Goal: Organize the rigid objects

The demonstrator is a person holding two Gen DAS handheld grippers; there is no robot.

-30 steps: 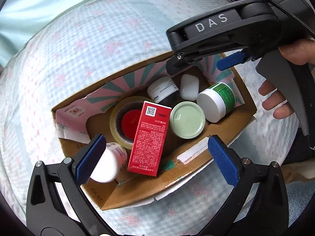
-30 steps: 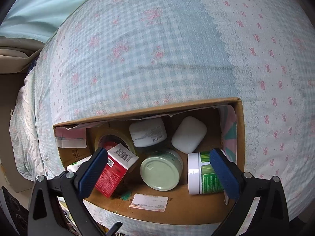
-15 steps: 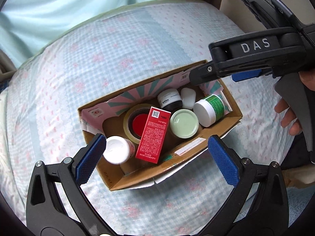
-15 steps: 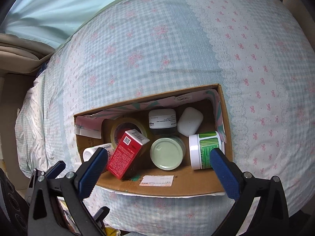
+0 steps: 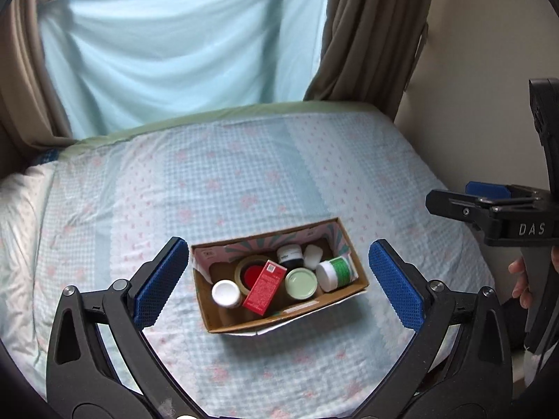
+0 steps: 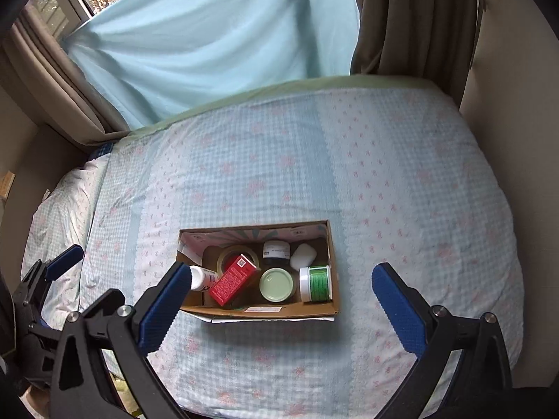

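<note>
A bed [image 5: 244, 174] covered in a pale blue gingham sheet with pink bows fills both views, with a light blue curtain [image 6: 216, 35] hung across the window behind it. Near the front of the sheet sits an open cardboard box [image 5: 360, 281], and every loose item in sight lies inside it; nothing rests on the bedding around it.

The left gripper [image 5: 277, 284] hangs well above the box with its blue pads spread wide and nothing between them. The right gripper [image 6: 276, 298] hovers likewise, jaws wide apart and empty, its view looking down on the same box [image 6: 333, 300].

Inside, from the bigger pieces down: a roll of tape [image 5: 246, 265] with a red core lies flat, and a red carton [image 5: 263, 288] leans across it. Beside that stands a jar with a pale green lid [image 5: 301, 279], then a white tub with a green label [image 5: 335, 273] tipped on its side at the right end. A white bottle [image 5: 226, 292] sits at the left end, a dark jar with a white label [image 5: 289, 255] against the far wall, and a small white case [image 5: 311, 255] next to it.

By the look of things the gathering step is done (both tools are clear and unloaded). If anything is left, it calls for a descent to straighten the leaning carton or the tipped tub.
</note>
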